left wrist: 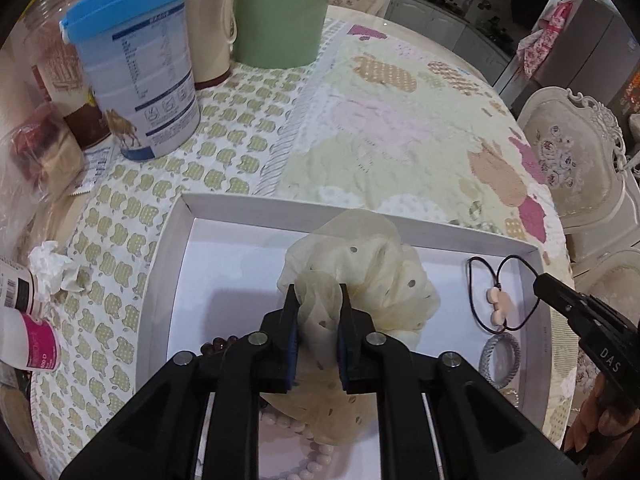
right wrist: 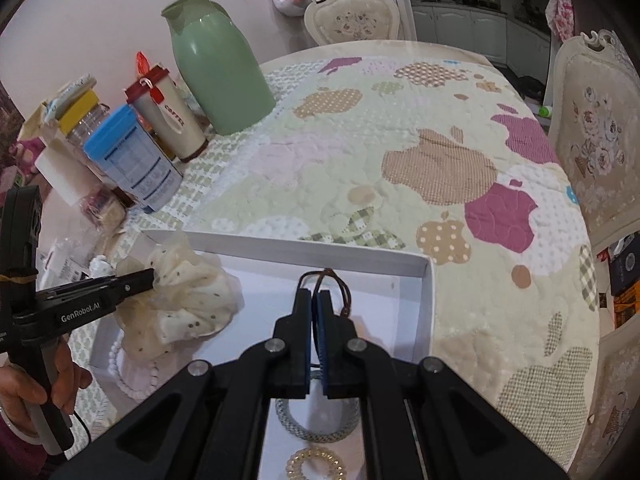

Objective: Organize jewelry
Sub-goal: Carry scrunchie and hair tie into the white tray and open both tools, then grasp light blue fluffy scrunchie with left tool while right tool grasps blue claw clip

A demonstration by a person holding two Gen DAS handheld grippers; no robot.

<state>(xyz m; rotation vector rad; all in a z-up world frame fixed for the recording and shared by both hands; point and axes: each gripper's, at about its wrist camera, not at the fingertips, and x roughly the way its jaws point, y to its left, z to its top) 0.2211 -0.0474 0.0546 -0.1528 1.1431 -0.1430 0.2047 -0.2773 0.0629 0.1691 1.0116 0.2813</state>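
A white shallow box [left wrist: 280, 204] [right wrist: 320, 250] lies on the table. My left gripper [left wrist: 318, 296] is shut on a cream dotted scrunchie [left wrist: 380, 276], which also shows in the right wrist view [right wrist: 188, 300]. My right gripper [right wrist: 316, 298] [left wrist: 540, 282] is shut on a thin dark hair tie [left wrist: 476, 300] [right wrist: 344, 296] with a pink flower charm [left wrist: 498, 306], at the box's right side. A pale pink bead necklace [left wrist: 312, 452] [right wrist: 132, 384], dark beads [left wrist: 218, 344], a silver mesh band [left wrist: 500, 356] [right wrist: 316, 420] and a gold coil tie [right wrist: 316, 464] lie in the box.
A green jug [left wrist: 280, 12] [right wrist: 218, 68], a blue-lidded tin [left wrist: 136, 76] [right wrist: 132, 164], a coffee cup [right wrist: 168, 116], jars and packets crowd the table's left side. A crumpled tissue [left wrist: 52, 268] lies left of the box. Chairs [left wrist: 576, 156] [right wrist: 592, 136] stand at the right.
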